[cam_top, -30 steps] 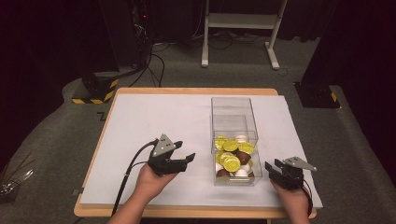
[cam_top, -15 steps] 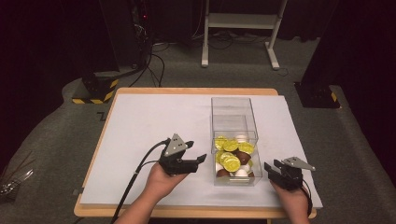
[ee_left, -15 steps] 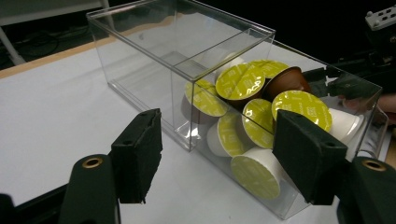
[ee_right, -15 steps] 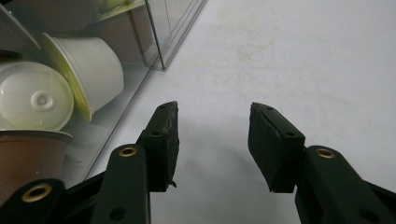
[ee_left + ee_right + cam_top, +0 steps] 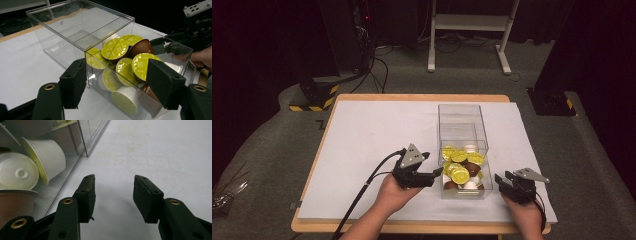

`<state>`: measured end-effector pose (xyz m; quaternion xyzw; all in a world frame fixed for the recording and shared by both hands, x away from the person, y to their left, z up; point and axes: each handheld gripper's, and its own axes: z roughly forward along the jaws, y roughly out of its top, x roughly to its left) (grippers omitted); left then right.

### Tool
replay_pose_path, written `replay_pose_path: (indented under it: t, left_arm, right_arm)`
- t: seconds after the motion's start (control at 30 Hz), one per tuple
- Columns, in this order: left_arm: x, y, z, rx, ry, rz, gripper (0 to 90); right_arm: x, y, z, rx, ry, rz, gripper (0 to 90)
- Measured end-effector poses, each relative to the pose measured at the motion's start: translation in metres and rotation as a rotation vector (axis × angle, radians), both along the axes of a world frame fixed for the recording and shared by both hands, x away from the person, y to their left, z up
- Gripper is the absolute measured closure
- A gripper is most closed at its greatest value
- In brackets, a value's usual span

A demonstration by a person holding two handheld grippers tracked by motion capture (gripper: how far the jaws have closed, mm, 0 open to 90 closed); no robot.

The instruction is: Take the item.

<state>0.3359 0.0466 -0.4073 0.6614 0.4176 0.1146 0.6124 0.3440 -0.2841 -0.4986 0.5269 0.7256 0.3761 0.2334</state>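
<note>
- My left gripper [image 5: 438, 173] sat released at nine o'clock of one clear box [image 5: 462, 125], jaws having just widened, gripping nothing.
- My right gripper [image 5: 500, 181], released, empty, at three o'clock.
- Yellow-lidded capsules [image 5: 117, 48]: six counted.

Wooden table [image 5: 362, 98] under a white sheet [image 5: 377, 135]. On the sheet, right of centre, a clear plastic box [image 5: 460, 117] holding coffee capsules [image 5: 460, 162].

Both grippers, left gripper [image 5: 435, 173] and right gripper [image 5: 501, 181], are black with brass-coloured rivets, grey three-cornered top plates and trailing black cables; forearms bare.
</note>
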Motion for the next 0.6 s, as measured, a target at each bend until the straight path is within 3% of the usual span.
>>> replay_pose_path:
  t: [0.13,0.33,0.6]
  left_arm:
    - [0.001,-0.006,0.001,0.017,-0.004,-0.019,33.0]
    - [0.003,-0.016,0.004,-0.005,0.006,-0.025,32.4]
    - [0.005,-0.025,0.005,0.010,0.016,-0.051,32.2]
  right_arm:
    - [0.000,0.000,0.000,0.001,0.001,0.001,52.6]
    - [0.000,0.000,0.000,0.005,0.006,-0.001,52.7]
    - [0.000,0.000,0.000,0.006,0.006,0.001,52.7]
